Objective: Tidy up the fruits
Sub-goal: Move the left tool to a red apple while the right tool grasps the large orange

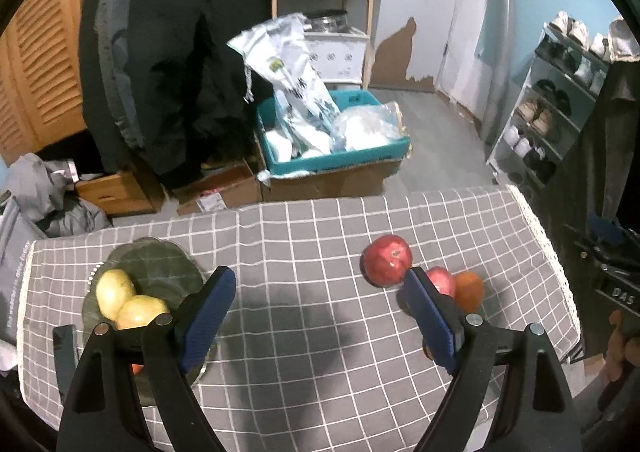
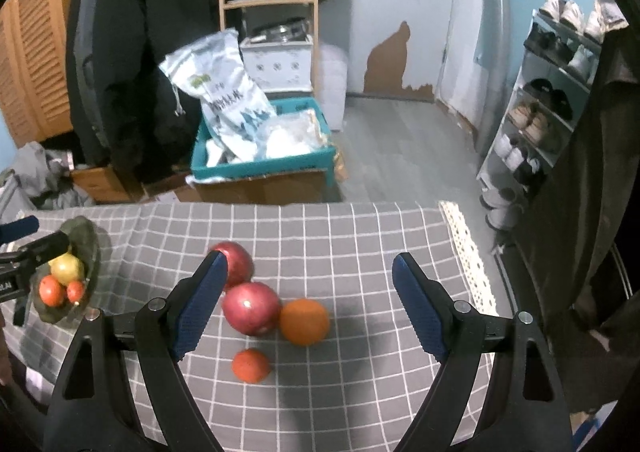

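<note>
Fruit cluster sits toward tabletop's right edge: two apples (image 2: pixel 251 308), orange (image 2: pixel 304 322), tangerine (image 2: pixel 251 365). Your right tongs (image 2: pixel 308 304) nearer, straddling them from above, jaws wide, empty. Left tongs (image 1: pixel 320 316) also wide, empty, beside plate (image 1: pixel 160 264) near left edge.

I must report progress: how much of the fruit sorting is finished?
Done: glass plate holds yellow fruits and two small red ones. In hand: nothing; both tongs are open. Left: two red apples, an orange and a tangerine on the tablecloth.
</note>
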The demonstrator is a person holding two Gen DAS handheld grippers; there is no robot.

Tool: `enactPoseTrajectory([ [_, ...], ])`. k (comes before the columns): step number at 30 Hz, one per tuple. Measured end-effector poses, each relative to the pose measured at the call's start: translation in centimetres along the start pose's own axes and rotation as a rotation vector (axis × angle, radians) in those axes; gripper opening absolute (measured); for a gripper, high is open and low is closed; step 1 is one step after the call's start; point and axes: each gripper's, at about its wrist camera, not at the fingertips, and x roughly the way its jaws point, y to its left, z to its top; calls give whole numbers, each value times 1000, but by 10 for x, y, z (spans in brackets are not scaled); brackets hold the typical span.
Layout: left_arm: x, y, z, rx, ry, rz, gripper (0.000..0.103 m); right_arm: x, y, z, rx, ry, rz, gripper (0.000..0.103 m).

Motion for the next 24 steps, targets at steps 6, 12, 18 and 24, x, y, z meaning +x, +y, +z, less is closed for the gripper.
enactPoseTrajectory([
  [6, 29, -7, -5, -3, 46, -1, 87, 36, -9, -13, 42, 95, 29, 84],
  [12, 64, -8, -12, -29, 106, -8, 87, 70, -10, -33, 27, 198, 30, 84],
  [18, 87, -4, -19, -49, 156, -4, 87, 100, -9, -49, 13, 287, 41, 84],
  [24, 104, -4, -25, -41, 189, 10, 87, 124, -9, -59, 20, 345, 67, 84],
])
